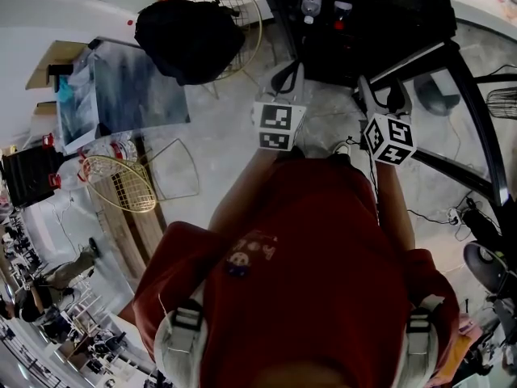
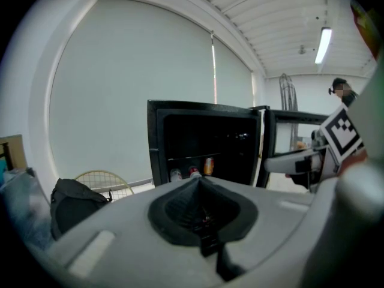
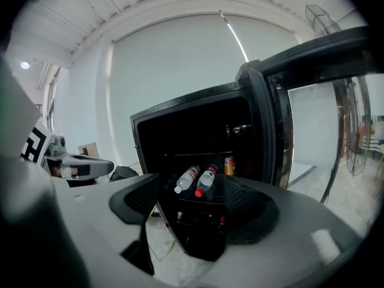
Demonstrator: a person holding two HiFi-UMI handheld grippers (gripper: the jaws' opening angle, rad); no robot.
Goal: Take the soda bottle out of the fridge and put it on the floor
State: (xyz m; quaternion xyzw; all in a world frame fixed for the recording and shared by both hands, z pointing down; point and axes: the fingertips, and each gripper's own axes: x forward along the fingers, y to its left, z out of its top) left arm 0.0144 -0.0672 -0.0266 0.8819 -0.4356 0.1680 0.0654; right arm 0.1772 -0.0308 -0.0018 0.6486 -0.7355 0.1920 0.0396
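Note:
A black fridge (image 1: 363,31) stands open in front of me, its door (image 1: 472,111) swung out to the right. On a shelf inside lie two bottles with red labels, one white-capped (image 3: 187,179) and one red-capped (image 3: 206,180), with a can (image 3: 229,165) behind them. In the left gripper view they show small: the bottles (image 2: 176,174) (image 2: 194,172) and the can (image 2: 208,166). My left gripper (image 1: 289,69) (image 2: 200,183) is shut and holds nothing. My right gripper (image 1: 380,89) (image 3: 198,206) is open with nothing between its pads (image 3: 252,212). Both point at the fridge, a short way in front of it.
A black backpack (image 1: 194,35) (image 2: 75,206) rests on a wire chair at the left. A second wire chair (image 1: 121,184) lies beside a wooden board. Cables (image 1: 436,217) run over the floor at the right, near a fan (image 1: 502,103).

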